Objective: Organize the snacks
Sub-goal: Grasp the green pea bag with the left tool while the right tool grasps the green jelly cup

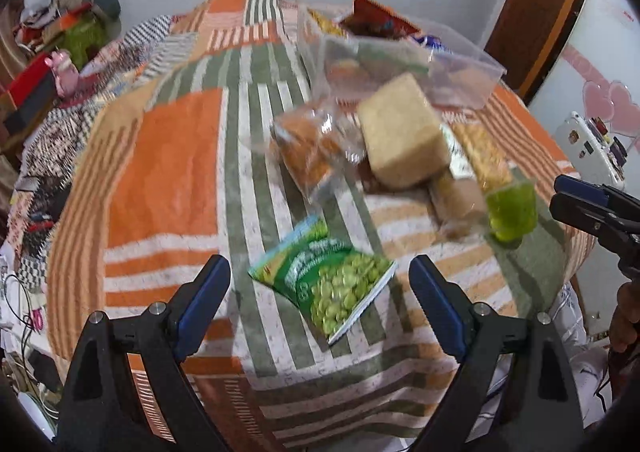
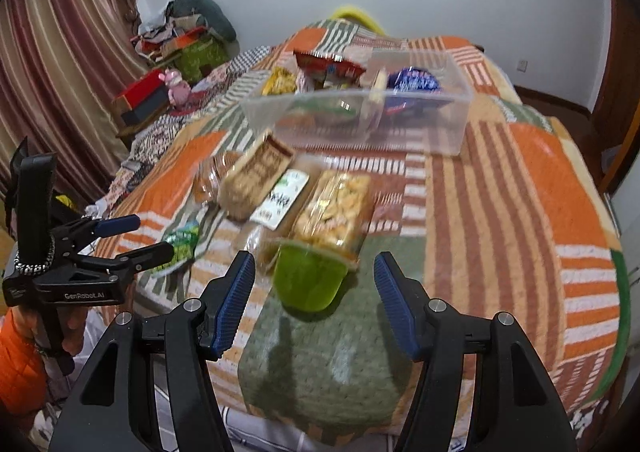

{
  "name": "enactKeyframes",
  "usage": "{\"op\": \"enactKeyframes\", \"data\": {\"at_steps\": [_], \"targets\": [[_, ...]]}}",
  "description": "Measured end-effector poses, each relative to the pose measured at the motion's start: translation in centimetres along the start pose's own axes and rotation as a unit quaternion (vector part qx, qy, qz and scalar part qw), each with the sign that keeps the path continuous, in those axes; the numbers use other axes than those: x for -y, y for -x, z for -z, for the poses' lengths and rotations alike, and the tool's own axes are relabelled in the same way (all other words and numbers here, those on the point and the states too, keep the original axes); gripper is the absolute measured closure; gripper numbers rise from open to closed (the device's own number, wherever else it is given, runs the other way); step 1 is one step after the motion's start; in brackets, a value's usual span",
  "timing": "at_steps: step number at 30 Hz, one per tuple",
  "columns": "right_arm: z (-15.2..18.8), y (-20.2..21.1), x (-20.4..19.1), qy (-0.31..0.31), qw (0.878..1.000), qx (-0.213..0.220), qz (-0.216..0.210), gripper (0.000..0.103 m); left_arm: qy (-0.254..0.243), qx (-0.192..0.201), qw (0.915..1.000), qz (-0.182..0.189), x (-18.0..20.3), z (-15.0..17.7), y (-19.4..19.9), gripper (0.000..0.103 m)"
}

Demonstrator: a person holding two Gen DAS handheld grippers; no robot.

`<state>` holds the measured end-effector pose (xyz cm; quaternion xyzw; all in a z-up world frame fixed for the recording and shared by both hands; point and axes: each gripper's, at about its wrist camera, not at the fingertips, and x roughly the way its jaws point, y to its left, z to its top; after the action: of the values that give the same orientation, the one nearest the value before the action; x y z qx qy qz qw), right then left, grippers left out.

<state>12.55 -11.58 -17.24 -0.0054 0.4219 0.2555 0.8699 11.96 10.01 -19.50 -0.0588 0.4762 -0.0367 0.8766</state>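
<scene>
Both hand-held grippers [image 1: 320, 288] [image 2: 314, 294] gape wide, empty.

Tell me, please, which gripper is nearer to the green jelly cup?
Right. The right gripper is open directly in front of the green jelly cup, fingers flanking it. The left gripper is open over the green pea packet, off to the cup's left.

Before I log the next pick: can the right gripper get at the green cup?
Probably yes. The right gripper is open, with the green cup just ahead between its fingers and nothing in between.
</scene>
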Motion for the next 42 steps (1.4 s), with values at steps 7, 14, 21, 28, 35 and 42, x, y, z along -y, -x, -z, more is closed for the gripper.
{"op": "enactKeyframes", "data": {"at_steps": [7, 14, 21, 28, 35, 42], "targets": [[0.6, -1.8, -0.3, -0.004, 0.999, -0.030, -0.009, 0.045, 0.022, -0.031, 0.9992, 0.015, -0.6, 0.6, -2.6, 0.011], [0.5, -3.1, -0.2, -0.013, 0.999, -0.048, -0.011, 0.044, 0.032, -0.017, 0.9991, 0.020, -1.0, 0.8, -3.2, 0.013], [0.3, -3.7, -0.2, -0.015, 0.998, -0.053, -0.010, 0.050, 0.041, -0.005, 0.9987, 0.031, -1.3, 0.3, -3.3, 0.029], [0.3, -3.7, 0.3, -0.019, 0.998, -0.050, -0.014, 0.056, 0.043, -0.013, 0.9981, 0.041, -0.5, -0.1, -3.3, 0.082], [0.4, -3.0, 0.2, -0.011, 0.999, -0.046, -0.012, 0.058, 0.001, -0.006, 1.0000, 0.007, 0.8, 0.3, -2.6, 0.073], [0.4, -2.8, 0.6, -0.017, 0.999, -0.045, -0.014, 0.059, 0.001, 0.009, 0.9999, 0.012, 0.9, -0.5, -1.9, 0.028]]}}
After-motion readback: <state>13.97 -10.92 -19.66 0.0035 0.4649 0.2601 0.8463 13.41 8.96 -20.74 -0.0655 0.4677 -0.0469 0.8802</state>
